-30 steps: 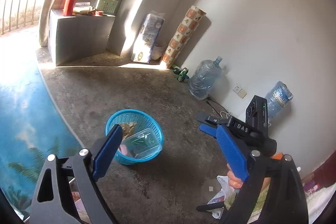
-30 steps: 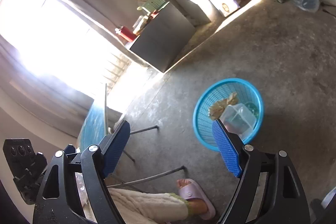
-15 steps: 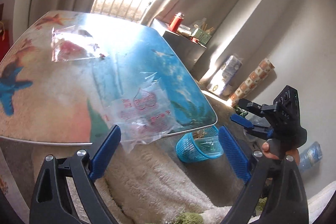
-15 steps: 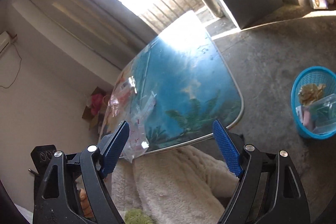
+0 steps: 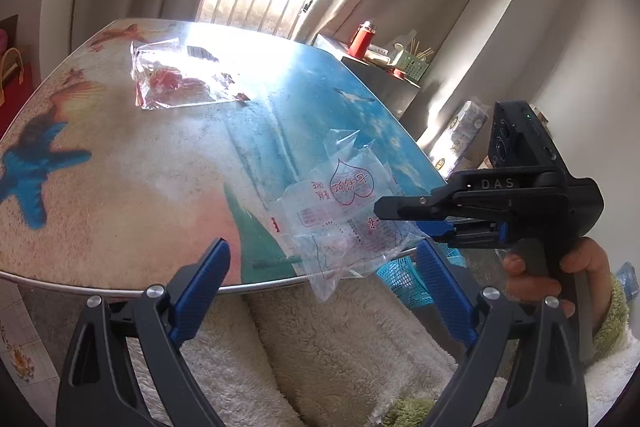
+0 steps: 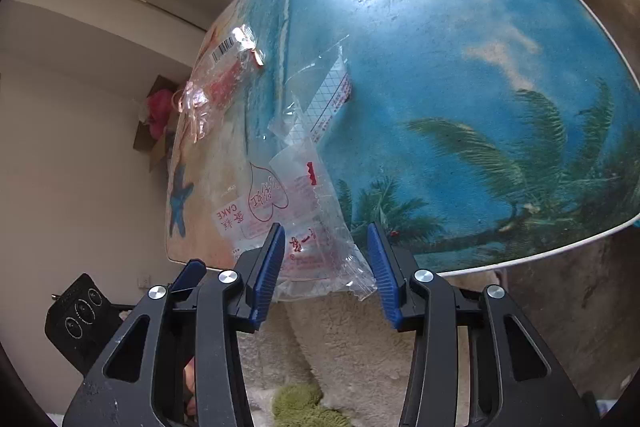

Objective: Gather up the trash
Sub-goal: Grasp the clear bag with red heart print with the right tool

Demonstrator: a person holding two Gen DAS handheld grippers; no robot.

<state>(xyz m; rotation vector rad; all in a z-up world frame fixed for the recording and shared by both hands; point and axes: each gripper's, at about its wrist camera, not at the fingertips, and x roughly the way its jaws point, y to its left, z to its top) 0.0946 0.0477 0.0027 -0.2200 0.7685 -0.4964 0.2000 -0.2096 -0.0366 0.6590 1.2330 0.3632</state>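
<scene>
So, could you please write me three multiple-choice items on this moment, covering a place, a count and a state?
1. Where does the clear cake wrapper lie?
A. In the middle of the table
B. Over the near edge of the table
C. On the floor

2. How many clear plastic wrappers lie on the table?
A. One
B. Two
C. Four

3. How is the right claw?
A. Open, a finger either side of the wrapper's overhanging corner
B. Shut on the wrapper
C. Open, well away from any wrapper

Key: 1 B, its corner hangs past the metal rim. 2 B, the cake wrapper plus the red-printed wrapper farther back. 3 A, a gap shows between the blue pads and the plastic.
</scene>
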